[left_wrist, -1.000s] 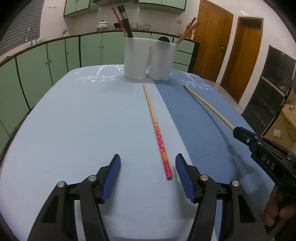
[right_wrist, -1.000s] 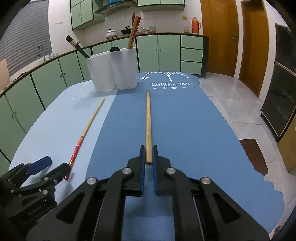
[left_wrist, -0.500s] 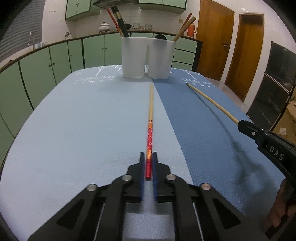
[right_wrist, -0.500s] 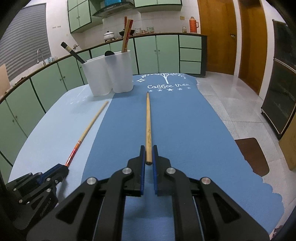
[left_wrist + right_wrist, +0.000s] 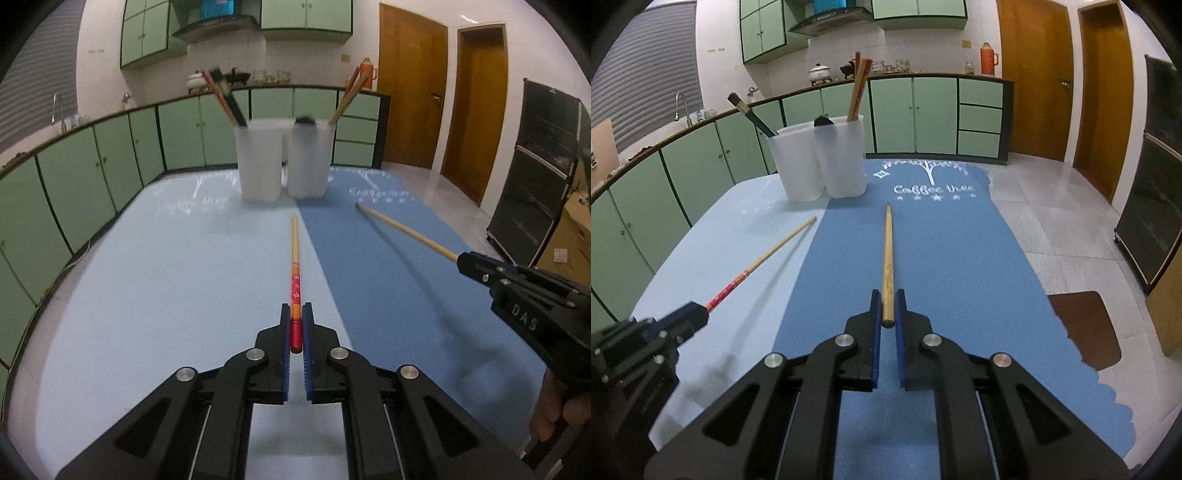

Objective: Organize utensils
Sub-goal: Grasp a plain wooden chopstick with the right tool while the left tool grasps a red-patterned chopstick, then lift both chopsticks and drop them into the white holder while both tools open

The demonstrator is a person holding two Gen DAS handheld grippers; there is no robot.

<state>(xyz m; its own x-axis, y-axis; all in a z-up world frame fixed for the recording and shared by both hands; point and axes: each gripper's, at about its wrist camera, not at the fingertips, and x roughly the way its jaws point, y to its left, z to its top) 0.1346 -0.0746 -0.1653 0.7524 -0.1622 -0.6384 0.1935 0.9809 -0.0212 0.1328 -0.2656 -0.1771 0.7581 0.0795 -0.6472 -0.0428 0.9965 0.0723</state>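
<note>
chopsticks: slim red-ended stick [image 5: 295, 288] pinched in left gripper [image 5: 295, 328], plain wood [image 5: 887, 258] in right gripper [image 5: 887, 314].

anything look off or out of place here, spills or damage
Nothing stands out: no spill, no damage. Each tool simply grips one chopstick by its end: the left tool the red-handled chopstick, the right tool the plain wooden chopstick. The white holder stands upright.
</note>
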